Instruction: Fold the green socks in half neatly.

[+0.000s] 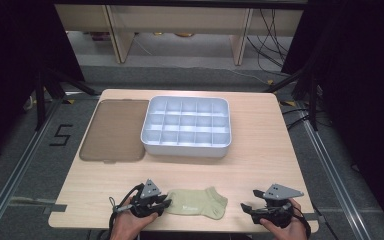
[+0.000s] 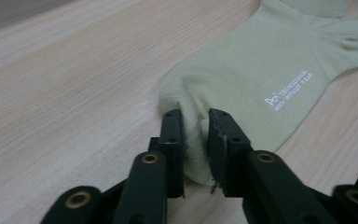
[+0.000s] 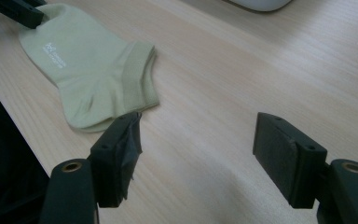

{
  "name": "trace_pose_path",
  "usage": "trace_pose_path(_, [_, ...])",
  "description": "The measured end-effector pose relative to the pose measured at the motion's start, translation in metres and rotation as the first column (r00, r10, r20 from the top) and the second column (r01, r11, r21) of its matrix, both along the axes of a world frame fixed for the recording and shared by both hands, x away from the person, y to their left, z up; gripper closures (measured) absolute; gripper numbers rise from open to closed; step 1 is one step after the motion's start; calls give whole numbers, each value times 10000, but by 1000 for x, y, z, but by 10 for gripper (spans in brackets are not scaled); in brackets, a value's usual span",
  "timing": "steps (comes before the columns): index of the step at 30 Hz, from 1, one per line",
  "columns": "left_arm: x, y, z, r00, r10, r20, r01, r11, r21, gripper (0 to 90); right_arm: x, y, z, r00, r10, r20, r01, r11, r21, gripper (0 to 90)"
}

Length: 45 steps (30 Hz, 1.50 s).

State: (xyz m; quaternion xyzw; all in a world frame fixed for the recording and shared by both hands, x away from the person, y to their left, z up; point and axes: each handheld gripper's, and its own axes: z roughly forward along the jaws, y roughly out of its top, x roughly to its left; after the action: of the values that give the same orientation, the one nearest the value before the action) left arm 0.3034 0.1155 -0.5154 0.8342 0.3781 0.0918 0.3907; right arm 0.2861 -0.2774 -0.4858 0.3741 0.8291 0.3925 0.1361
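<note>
Pale green, the sock point(image 1: 197, 203) lies flat on the wooden table point(image 1: 260, 155) at its near edge, between the two hands, toe to the left and cuff to the right. The left gripper point(image 2: 196, 140) has its jaws drawn narrow on the toe end, with a fold of fabric pinched between the pads; in the high view the same left gripper point(image 1: 166, 203) sits right at the sock's left tip. The right gripper point(image 3: 196, 149) stands wide, nothing between its jaws, on the bare table just right of the cuff and apart from it; the high view puts it point(image 1: 247, 206) near the sock's right end. A grey tray point(image 1: 186, 146) with many small compartments sits farther back at the middle of the table, all compartments looking empty, and a flat brown lid point(image 1: 114, 131) lies just left of it. The step in hand looks like the first grasp on the sock, toe end taken. Next, I judge, the right gripper must slide left to the cuff and close on it, low enough to catch the thin fabric off the wood, so that the sock can be folded or lifted toward the tray.
</note>
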Motion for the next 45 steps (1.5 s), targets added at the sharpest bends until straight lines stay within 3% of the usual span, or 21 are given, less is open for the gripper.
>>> trace_pose_path(3, [-1, -1, 1, 9999, -63, 148, 61, 9998, 166, 822, -1, 2, 1, 10000, 55, 19, -55, 9999, 116, 358])
trace_pose_path(5, [0, 0, 1, 9998, -164, 136, 161, 9996, 232, 830, 0, 5, 2, 9990, 423, -120, -415, 9971, 631, 403])
trace_pose_path(9, [-1, -1, 3, 9997, -203, 111, 201, 9996, 188, 832, -2, 11, 4, 9989, 444, -164, -430, 9962, 760, 472])
trace_pose_path(10, [-1, 0, 4, 9997, -224, 116, 221, 9995, 210, 833, 0, 12, 4, 9981, 593, 149, -603, 9943, 880, 500])
trace_pose_path(12, [-1, 1, 6, 9996, -223, 196, 219, 9995, 215, 833, 0, 18, 5, 9966, 825, 32, -824, 9911, 1048, 562])
trace_pose_path(13, [0, 2, 7, 9993, -318, 213, 311, 9991, 294, 833, -3, 21, 7, 9976, 663, -198, -637, 9919, 1096, 595])
trace_pose_path(14, [0, 3, 8, 9990, -351, 285, 341, 9988, 346, 834, 0, 23, 7, 9952, 957, 191, -972, 9890, 1116, 632])
trace_pose_path(15, [0, 3, 8, 9993, -283, 238, 275, 9990, 340, 834, -1, 27, 8, 9954, 951, 137, -961, 9887, 1151, 659])
trace_pose_path(16, [-1, 2, 8, 9997, -204, 158, 201, 9996, 184, 834, 0, 29, 9, 9930, 1123, 368, -1154, 9883, 999, 684])
trace_pose_path(18, [0, 4, 10, 9993, -297, 210, 290, 9990, 347, 834, 1, 37, 10, 9895, 1399, 359, -1430, 9835, 1107, 731])
trace_pose_path(21, [-1, 6, 12, 9986, -429, 298, 419, 9985, 346, 834, 3, 54, 10, 9829, 1781, 463, -1816, 9796, 862, 784])
trace_pose_path(22, [-2, 7, 13, 9994, -274, 212, 267, 9991, 323, 834, 3, 54, 10, 9829, 1781, 463, -1816, 9796, 862, 784])
trace_pose_path(24, [-2, 9, 14, 9996, -229, 152, 225, 9994, 252, 834, 2, 65, 9, 9786, 2023, 370, -2046, 9757, 789, 805])
trace_pose_path(27, [-3, 13, 17, 9991, -369, 197, 362, 9988, 342, 834, 6, 81, 9, 9644, 2599, 497, -2630, 9622, 713, 826])
trace_pose_path(29, [-2, 17, 19, 9983, -521, 252, 505, 9969, 599, 834, 8, 91, 8, 9633, 2642, 469, -2670, 9611, 709, 836])
trace_pose_path(34, [-3, 24, 26, 9990, -396, 202, 386, 9981, 481, 834, 14, 117, 4, 9461, 3219, 347, -3235, 9445, 576, 855])
trace_pose_path(37, [-2, 26, 26, 9990, -438, 52, 434, 9977, 530, 833, 17, 132, 0, 9341, 3559, 273, -3568, 9333, 413, 875])
trace_pose_path(39, [-3, 26, 26, 9992, -397, 74, 391, 9968, 691, 833, 19, 144, -5, 9194, 3928, 193, -3932, 9192, 224, 892])
trace_pose_path(41, [-4, 26, 27, 9991, -413, 60, 408, 9968, 692, 833, 20, 148, -6, 9209, 3896, 102, -3897, 9207, 217, 896])
trace_pose_path(44, [-3, 28, 30, 9985, -526, 118, 518, 9968, 602, 833, 22, 157, -12, 9160, 4010, -119, -4009, 9161, 103, 900])
trace_pose_path(45, [-4, 28, 30, 9992, -392, 86, 387, 9976, 568, 833, 24, 163, -16, 9056, 4238, -164, -4239, 9057, -24, 900])
